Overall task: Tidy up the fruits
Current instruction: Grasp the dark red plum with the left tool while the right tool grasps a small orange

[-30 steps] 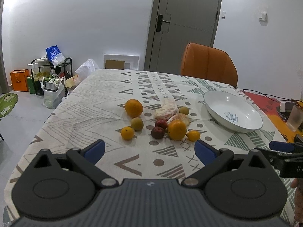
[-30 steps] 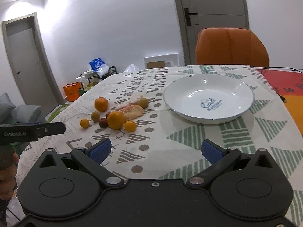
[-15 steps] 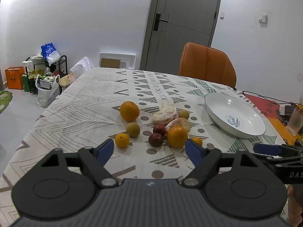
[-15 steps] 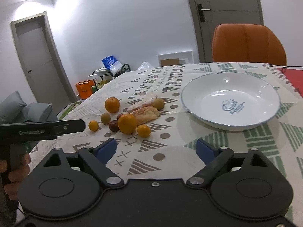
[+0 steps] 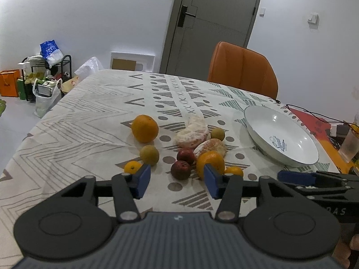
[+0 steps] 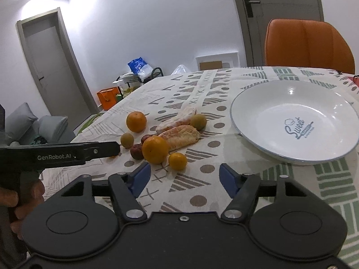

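Note:
A heap of fruit lies mid-table: a large orange (image 5: 144,129), a second orange (image 5: 211,162), two dark red fruits (image 5: 180,170), small oranges (image 5: 132,167), greenish fruits (image 5: 149,155) and peeled citrus (image 5: 191,134). An empty white plate (image 5: 269,125) sits to their right. My left gripper (image 5: 177,181) hovers just short of the heap, its jaws closing with nothing between them. My right gripper (image 6: 184,179) hangs near a small orange (image 6: 177,161) and the plate (image 6: 269,112), its jaws also closing on nothing. The left gripper (image 6: 103,149) juts in beside the second orange (image 6: 156,149).
A patterned cloth (image 5: 89,123) covers the table. An orange chair (image 5: 242,71) stands at the far side. A glass (image 5: 349,145) and cables lie at the right edge. Bags and a rack (image 5: 44,78) stand on the floor to the left.
Both grippers have moved forward and slightly down toward the fruit, which now looks larger. The jaws of both have narrowed from wide open.

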Tool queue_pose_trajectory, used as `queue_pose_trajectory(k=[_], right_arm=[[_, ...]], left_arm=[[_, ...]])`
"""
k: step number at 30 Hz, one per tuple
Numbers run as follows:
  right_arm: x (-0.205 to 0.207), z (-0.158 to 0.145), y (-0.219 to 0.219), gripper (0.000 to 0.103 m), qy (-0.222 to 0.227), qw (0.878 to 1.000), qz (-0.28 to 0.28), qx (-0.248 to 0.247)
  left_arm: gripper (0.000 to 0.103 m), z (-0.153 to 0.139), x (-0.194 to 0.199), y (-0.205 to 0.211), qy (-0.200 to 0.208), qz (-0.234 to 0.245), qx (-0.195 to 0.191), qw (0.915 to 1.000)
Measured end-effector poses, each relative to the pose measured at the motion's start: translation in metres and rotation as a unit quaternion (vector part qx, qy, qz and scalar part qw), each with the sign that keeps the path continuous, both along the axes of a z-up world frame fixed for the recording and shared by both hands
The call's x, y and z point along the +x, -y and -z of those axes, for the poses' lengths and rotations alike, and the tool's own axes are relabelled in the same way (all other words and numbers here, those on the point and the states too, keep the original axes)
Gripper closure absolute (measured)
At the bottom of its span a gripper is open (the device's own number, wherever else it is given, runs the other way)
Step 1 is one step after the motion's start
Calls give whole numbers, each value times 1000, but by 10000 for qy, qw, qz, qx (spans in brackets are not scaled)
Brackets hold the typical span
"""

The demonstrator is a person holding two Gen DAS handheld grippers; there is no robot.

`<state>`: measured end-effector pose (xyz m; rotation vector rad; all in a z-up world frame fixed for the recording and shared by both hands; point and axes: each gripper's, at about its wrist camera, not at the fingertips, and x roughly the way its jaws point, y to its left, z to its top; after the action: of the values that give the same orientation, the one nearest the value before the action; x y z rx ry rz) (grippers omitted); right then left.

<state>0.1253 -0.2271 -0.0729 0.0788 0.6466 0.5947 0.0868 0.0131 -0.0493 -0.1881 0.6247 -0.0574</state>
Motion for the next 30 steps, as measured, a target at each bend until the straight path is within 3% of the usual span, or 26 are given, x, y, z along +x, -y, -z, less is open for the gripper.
queue_pose_trajectory(k=[10, 14, 28, 30], right_arm=[[18, 8, -6, 47, -189, 9997, -143, 86], [23, 10, -8, 48, -243, 9995, -172, 96], [38, 19, -16, 59, -389, 9988, -271, 103], [41, 20, -18, 59, -369, 9989, -276, 113]], left_arm=[[61, 12, 18, 2, -159, 86, 23, 9998], [70, 16, 23, 1, -235, 86, -14, 9997], [71, 28, 40, 0, -322, 143, -72, 9994], [78, 28, 42, 1, -312, 158, -47, 9994]])
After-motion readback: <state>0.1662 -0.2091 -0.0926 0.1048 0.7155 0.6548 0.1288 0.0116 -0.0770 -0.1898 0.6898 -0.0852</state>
